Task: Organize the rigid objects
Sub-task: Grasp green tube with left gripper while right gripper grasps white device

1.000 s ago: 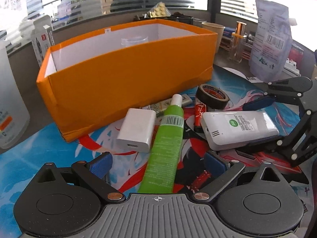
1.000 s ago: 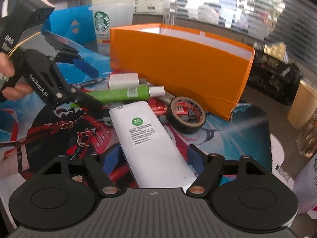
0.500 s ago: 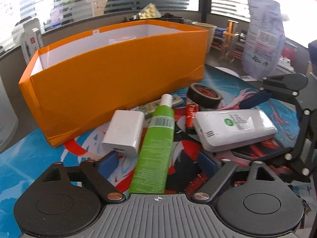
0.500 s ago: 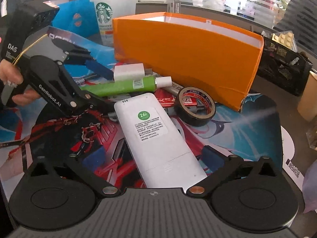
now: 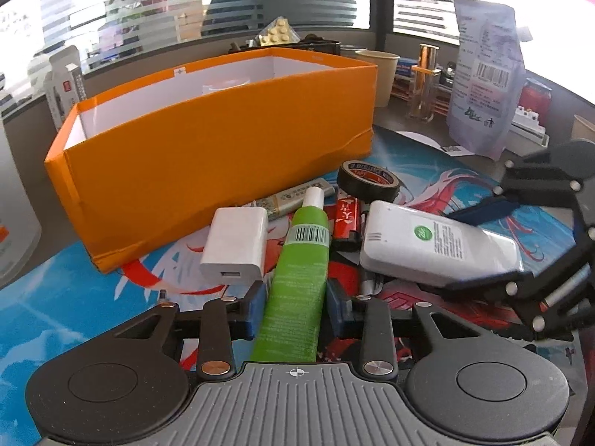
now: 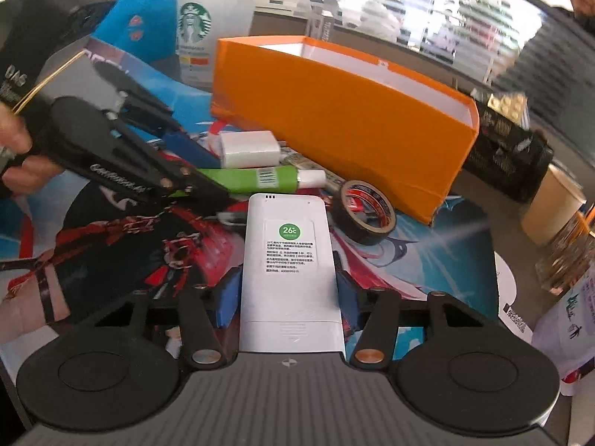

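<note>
A green tube point(image 5: 297, 260) with a white cap lies on the printed mat in front of the orange box point(image 5: 223, 156). My left gripper point(image 5: 296, 297) is closing, its blue pads against both sides of the tube's lower end. The left gripper point(image 6: 200, 171) also shows in the right wrist view, held by a hand. A white remote point(image 6: 290, 260) lies beside the tube. My right gripper point(image 6: 288, 293) is closing too, with its pads on the remote's long sides. A white charger point(image 5: 236, 241) and a black tape roll point(image 5: 368, 182) lie loose near the box.
A red flat item point(image 5: 346, 215) and a small packet lie between tube and tape. Behind the box stand a paper cup point(image 5: 375, 74), a glass bottle point(image 5: 424, 85) and a pale pouch point(image 5: 483, 74). A Starbucks cup point(image 6: 193, 33) and a black mesh basket point(image 6: 505, 148) flank the box.
Both pairs of jaws have come in from wide apart: the left onto the green tube, the right onto the white remote. The remote now lines up straight between the right fingers.
</note>
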